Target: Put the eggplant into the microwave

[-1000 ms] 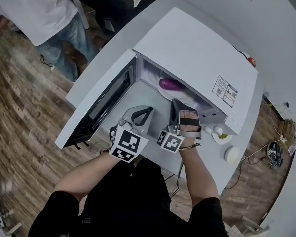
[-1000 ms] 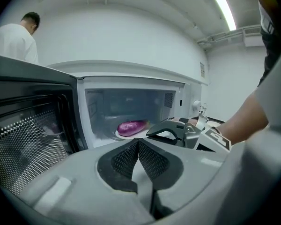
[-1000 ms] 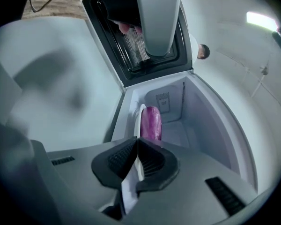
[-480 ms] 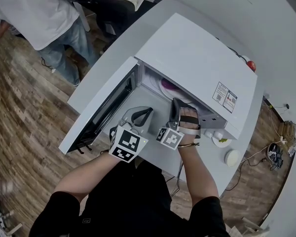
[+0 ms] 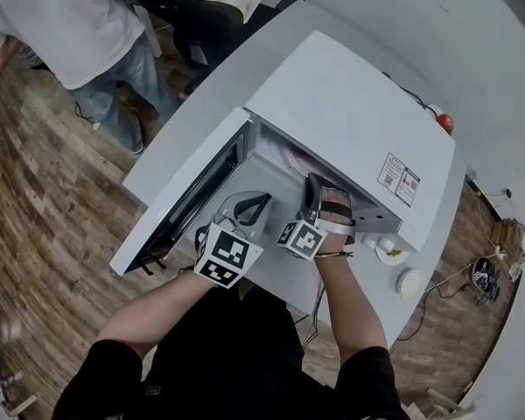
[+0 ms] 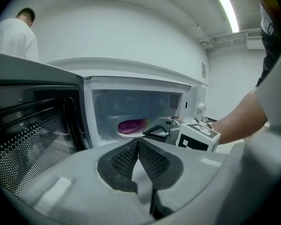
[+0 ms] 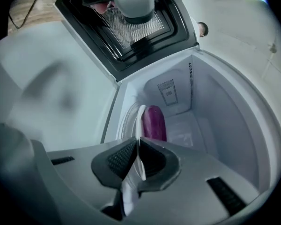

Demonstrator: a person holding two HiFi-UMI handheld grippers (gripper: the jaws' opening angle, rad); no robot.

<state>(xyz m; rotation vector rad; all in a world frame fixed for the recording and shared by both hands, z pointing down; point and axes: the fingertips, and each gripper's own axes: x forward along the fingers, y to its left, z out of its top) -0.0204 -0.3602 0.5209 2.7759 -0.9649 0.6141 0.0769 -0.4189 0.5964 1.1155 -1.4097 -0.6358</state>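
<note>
Eggplant [image 7: 153, 122] on plate [image 7: 139, 118] inside microwave [image 5: 350, 103]. Right gripper [image 7: 137, 142] at microwave mouth, jaws pinching plate rim; left gripper [image 6: 137, 142] jaws together, empty.

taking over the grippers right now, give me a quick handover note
Grippers: the left gripper is shut and empty, held in front of the open microwave. The right gripper is shut on the rim of the white plate, reaching into the cavity.
Things: the eggplant lies on that plate, inside the microwave. The door is swung open at the left.
Done: eggplant is inside.
Left: probably release the plate and pull the right gripper out.
</note>
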